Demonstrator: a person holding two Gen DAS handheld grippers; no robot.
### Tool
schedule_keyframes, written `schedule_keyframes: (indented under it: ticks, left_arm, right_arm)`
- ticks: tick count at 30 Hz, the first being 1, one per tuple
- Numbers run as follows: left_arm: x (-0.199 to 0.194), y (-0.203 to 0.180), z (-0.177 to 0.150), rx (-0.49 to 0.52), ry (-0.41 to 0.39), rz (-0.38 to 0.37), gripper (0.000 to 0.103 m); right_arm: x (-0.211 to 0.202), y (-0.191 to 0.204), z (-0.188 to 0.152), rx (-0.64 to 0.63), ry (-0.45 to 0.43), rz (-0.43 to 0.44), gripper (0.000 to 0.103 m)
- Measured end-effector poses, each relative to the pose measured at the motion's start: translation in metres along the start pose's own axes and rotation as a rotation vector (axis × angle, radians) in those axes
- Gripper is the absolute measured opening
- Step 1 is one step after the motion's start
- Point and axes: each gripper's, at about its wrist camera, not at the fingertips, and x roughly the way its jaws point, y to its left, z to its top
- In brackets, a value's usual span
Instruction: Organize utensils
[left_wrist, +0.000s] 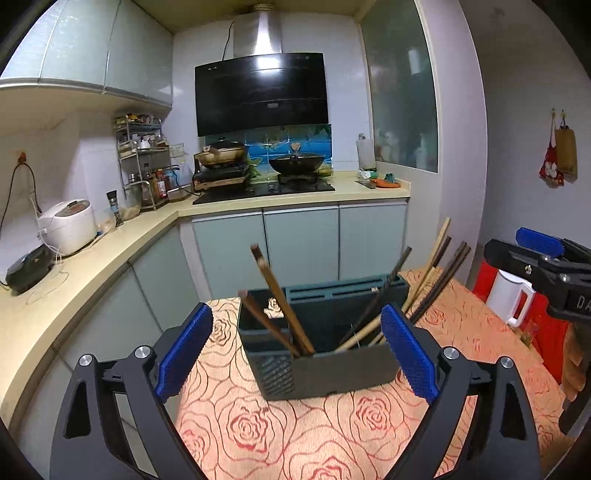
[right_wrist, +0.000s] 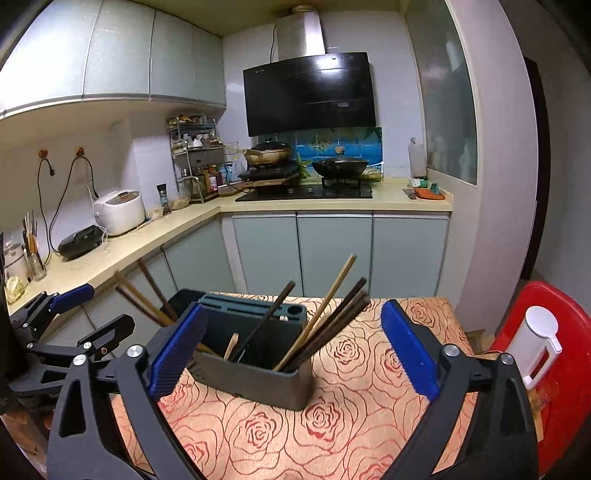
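Observation:
A dark grey utensil holder (left_wrist: 332, 365) stands on the table with a rose-patterned cloth (left_wrist: 295, 435); it also shows in the right wrist view (right_wrist: 258, 380). Several chopsticks lean in it: brown ones (left_wrist: 280, 299) in the left compartment, dark and light ones (left_wrist: 424, 291) in the right part (right_wrist: 325, 325). My left gripper (left_wrist: 295, 354) is open and empty, its blue pads either side of the holder, short of it. My right gripper (right_wrist: 293, 354) is open and empty, also in front of the holder. Each gripper shows at the edge of the other's view (left_wrist: 543, 258) (right_wrist: 66, 314).
A kitchen counter (left_wrist: 110, 243) runs along the left and back with a rice cooker (left_wrist: 68, 225), spice rack (left_wrist: 142, 162), stove and pans (left_wrist: 295, 162). A white kettle (left_wrist: 511, 295) and a red stool (right_wrist: 565, 369) stand right of the table.

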Motion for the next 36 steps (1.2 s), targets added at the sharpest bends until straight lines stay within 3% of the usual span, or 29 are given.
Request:
schedule_keyframes:
  ticks: [19,36]
  left_arm:
    - [-0.036,-0.006,-0.054,-0.051,0.028,0.048,0.09]
    - [-0.057,-0.007,-0.075,-0.065,-0.004,0.084,0.092]
  right_arm:
    - [-0.027,0.016,-0.064,-0.017,0.031,-0.057,0.096]
    - [-0.046,0.021,-0.091,-0.006,0.03,-0.057,0.096]
